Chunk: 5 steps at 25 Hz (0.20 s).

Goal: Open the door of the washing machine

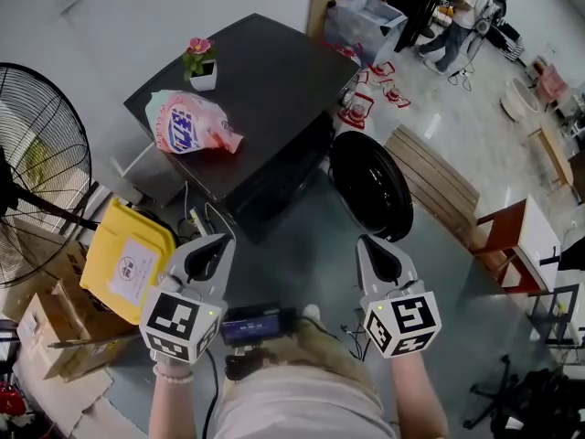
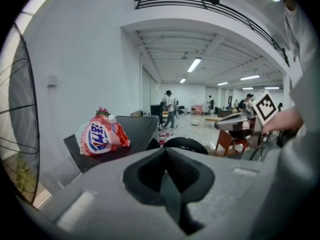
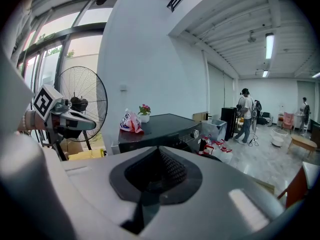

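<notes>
Round, glossy blk washer door (image 1: 370, 184)

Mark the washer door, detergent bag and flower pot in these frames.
washer door (image 1: 370, 183): head view, middle of the round black door.
detergent bag (image 1: 187, 126): head view, on the printed front.
flower pot (image 1: 204, 79): head view, side of the white pot.

Blue lettering on the pink bag (image 1: 192, 124) is too blurred to read.
</notes>
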### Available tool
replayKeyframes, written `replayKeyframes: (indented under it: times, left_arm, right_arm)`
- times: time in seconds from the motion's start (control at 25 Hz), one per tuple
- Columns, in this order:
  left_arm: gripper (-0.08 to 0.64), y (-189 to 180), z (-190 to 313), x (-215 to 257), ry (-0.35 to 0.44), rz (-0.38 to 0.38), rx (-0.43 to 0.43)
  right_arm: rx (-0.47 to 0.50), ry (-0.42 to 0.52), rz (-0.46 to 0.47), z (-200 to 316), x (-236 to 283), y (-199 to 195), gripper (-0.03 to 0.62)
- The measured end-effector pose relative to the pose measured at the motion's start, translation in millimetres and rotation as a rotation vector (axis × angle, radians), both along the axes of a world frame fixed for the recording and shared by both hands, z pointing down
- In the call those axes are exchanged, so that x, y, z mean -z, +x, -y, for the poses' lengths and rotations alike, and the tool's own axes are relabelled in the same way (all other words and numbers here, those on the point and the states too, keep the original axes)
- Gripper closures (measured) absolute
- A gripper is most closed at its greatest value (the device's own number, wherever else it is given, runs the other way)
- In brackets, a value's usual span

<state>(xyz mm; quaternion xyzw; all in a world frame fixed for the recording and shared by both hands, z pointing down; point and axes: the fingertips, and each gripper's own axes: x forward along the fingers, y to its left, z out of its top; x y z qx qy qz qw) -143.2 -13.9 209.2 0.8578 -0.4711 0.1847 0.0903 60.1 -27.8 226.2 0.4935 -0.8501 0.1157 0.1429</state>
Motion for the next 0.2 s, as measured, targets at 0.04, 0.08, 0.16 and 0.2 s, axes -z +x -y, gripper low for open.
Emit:
replayKeyframes:
  times: [0.04, 0.08, 0.16, 0.2]
  left_arm:
    - [0.566, 0.5, 0.7, 0.1, 0.000, 0.000, -0.001]
    - [0.568, 0.8, 1.6, 0.3, 0.001, 0.000, -0.002]
    - [0.567, 1.0, 3.4, 0.6, 0.004, -0.002, -0.003]
    - [0.567, 1.0, 4.3, 0.7, 0.005, -0.003, -0.004]
  right_arm:
    - [0.002, 0.001, -0.001, 0.5, -0.6, -0.1, 0.588]
    - [0.005, 0.002, -0.002, 1.0, -1.2, -0.4, 0.588]
    - [0.010, 0.003, -0.006, 2.1, -1.6, -1.6, 0.588]
    - [0.013, 0.003, -0.008, 2.7, -1.7, -2.4, 0.588]
